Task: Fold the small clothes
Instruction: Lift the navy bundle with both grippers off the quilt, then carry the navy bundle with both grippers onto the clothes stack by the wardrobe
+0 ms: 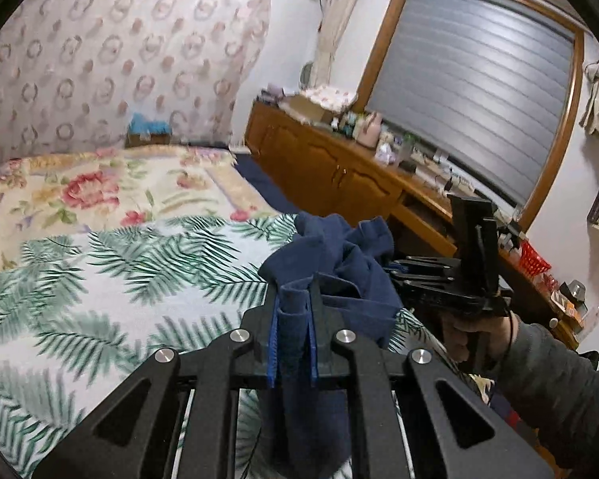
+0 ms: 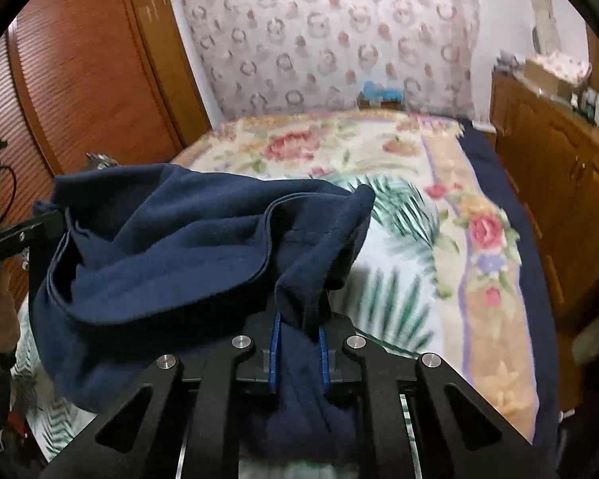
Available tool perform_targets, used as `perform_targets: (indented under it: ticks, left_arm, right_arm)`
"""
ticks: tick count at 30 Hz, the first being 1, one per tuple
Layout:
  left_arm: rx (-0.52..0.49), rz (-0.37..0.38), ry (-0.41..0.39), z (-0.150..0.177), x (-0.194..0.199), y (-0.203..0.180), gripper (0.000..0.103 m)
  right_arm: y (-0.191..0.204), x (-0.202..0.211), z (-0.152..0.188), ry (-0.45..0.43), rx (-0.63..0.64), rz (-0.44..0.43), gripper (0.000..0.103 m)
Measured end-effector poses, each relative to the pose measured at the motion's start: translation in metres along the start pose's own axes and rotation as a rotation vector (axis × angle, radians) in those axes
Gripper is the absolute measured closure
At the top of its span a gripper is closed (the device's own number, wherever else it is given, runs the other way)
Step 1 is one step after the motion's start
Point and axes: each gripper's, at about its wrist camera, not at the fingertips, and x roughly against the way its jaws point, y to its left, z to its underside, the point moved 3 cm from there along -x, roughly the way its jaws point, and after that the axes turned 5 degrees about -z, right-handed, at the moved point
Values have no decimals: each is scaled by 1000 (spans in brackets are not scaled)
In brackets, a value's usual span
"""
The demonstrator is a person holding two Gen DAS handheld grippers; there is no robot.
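A small navy blue garment (image 2: 187, 247) hangs bunched between my two grippers above the bed. My left gripper (image 1: 293, 299) is shut on one edge of the garment (image 1: 339, 263). My right gripper (image 2: 299, 311) is shut on another edge, with cloth hanging down between its fingers. In the left wrist view the right gripper (image 1: 395, 269) shows at the right, held by a hand. In the right wrist view the left gripper (image 2: 56, 219) shows at the far left, pinching the cloth. The garment sags in loose folds.
The bed (image 1: 100, 279) carries a palm-leaf sheet and a floral blanket (image 2: 339, 147). A wooden cabinet (image 1: 331, 167) with clutter runs along the right under a window. A wooden wardrobe (image 2: 80, 80) stands at the left.
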Motion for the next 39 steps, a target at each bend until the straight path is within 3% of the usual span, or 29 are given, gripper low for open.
perform_targets:
  ticks: [10,15,18,23,29,35,38,39]
  left_arm:
    - [69,-139,-204,-4,135,76,91]
    - [139,-251,-297,-1,190,137,91]
    - [196,-317,-332,10,215,177,91]
    - [305,-421,-342,38,229,250,91]
    - [486,-502,-215,90,206,327,91]
    - [507,-528,-173,114,191,338,88]
    - [481,-545,-199,119,203,331,77]
    - [467,-552,-215,119,210,329,73]
  right_arm:
    - [122,-17,-49,-154,189,-117,90]
    - [195,-49,-95,-196,302,-203,90]
    - [230,-89,-127,-197,371,-243,90]
    - [291,-164,-169,-166,503,-279,90]
    - [345,-291,-191,-15,644,-266,90]
    - [353,-367,-203,85,627,-250,85]
    - [349,-377,-219,64,565,-220,66]
    - [345,-379,-223,46,548,-221,65]
